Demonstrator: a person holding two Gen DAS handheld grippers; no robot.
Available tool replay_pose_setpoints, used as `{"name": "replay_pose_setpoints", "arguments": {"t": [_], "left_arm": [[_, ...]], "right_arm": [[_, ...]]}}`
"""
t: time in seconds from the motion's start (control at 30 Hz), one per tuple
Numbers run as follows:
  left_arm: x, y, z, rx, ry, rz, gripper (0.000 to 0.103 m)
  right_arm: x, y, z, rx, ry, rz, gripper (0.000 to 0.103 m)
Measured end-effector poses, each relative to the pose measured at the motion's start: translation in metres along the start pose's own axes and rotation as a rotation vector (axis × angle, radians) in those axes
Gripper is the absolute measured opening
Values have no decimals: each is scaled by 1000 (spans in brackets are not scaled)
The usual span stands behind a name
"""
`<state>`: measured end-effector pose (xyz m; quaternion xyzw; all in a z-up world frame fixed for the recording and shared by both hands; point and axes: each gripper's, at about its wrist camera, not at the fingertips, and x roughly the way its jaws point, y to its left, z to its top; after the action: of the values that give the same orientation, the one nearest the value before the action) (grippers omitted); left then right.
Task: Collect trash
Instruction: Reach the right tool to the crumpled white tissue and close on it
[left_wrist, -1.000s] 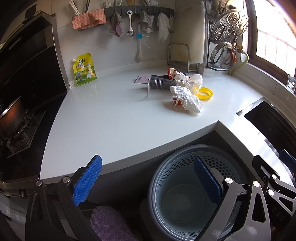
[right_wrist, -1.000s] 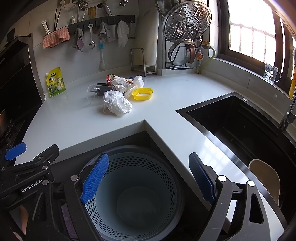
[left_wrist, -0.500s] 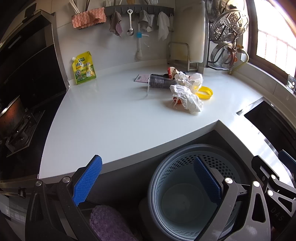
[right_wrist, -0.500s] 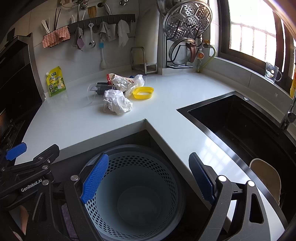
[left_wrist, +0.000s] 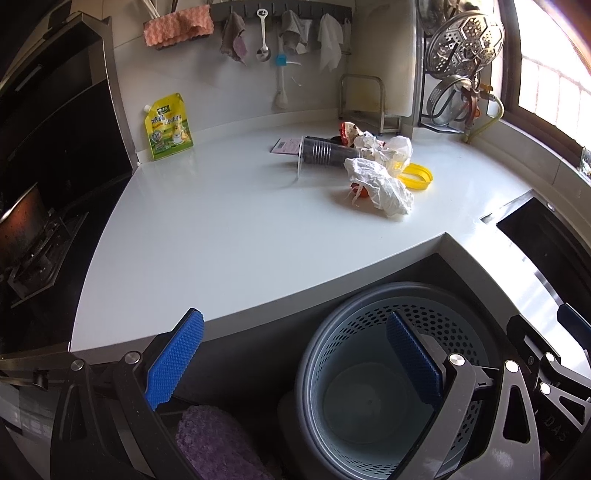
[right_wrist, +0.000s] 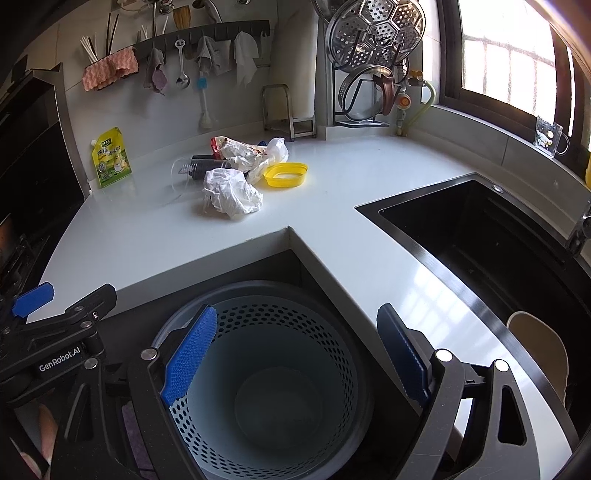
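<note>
White, glossy L-shaped counter (left_wrist: 229, 236) extends ahead of both tools and carries all loose trash. Black recessed sink (right_wrist: 491, 236) sits ahead and to the right of the right tool.

Grey round perforated plastic bin (right_wrist: 295, 325) stands below the counter's inner corner, directly beneath the right tool (right_wrist: 295, 354) and under the right finger of the left tool (left_wrist: 295, 365). Nothing is visible inside the bin.

Left tool: blue-padded fingers spread wide, nothing between them. Right tool: fingers likewise spread wide and holding nothing. Both hover over the bin area, well apart from the trash.

Trash lies in one cluster far ahead of both tools, towards the back wall:
- Crumpled white paper wad (left_wrist: 384, 186), nearest item to the tools, with a small red scrap (left_wrist: 360, 190) touching its left edge.
- Dark ribbed cup lying on its side (left_wrist: 325, 152), behind the wad, open end facing left.
- Second crumpled white wrapper (left_wrist: 391, 149), behind the wad and touching the cup.
- Shallow yellow plastic lid (right_wrist: 286, 174), just right of the wrappers.
- Red and white snack packet (right_wrist: 221, 144), at the back of the cluster.
- Small pink paper slip (left_wrist: 284, 146), flat on the counter, just left of the cup.

Yellow stand-up pouch (left_wrist: 168, 127) leans against the back wall, well left of the cluster.
</note>
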<state>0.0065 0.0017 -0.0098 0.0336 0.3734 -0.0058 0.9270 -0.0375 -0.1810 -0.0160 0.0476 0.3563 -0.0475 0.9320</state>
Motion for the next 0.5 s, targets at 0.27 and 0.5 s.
{"name": "replay_pose_setpoints", "arguments": {"t": [0.27, 0.5], "left_arm": [[24, -18, 24, 18, -14, -16, 97], [39, -8, 51, 13, -33, 25, 97]], "right_arm": [[11, -27, 14, 17, -21, -6, 84], [32, -30, 50, -43, -38, 59, 84]]}}
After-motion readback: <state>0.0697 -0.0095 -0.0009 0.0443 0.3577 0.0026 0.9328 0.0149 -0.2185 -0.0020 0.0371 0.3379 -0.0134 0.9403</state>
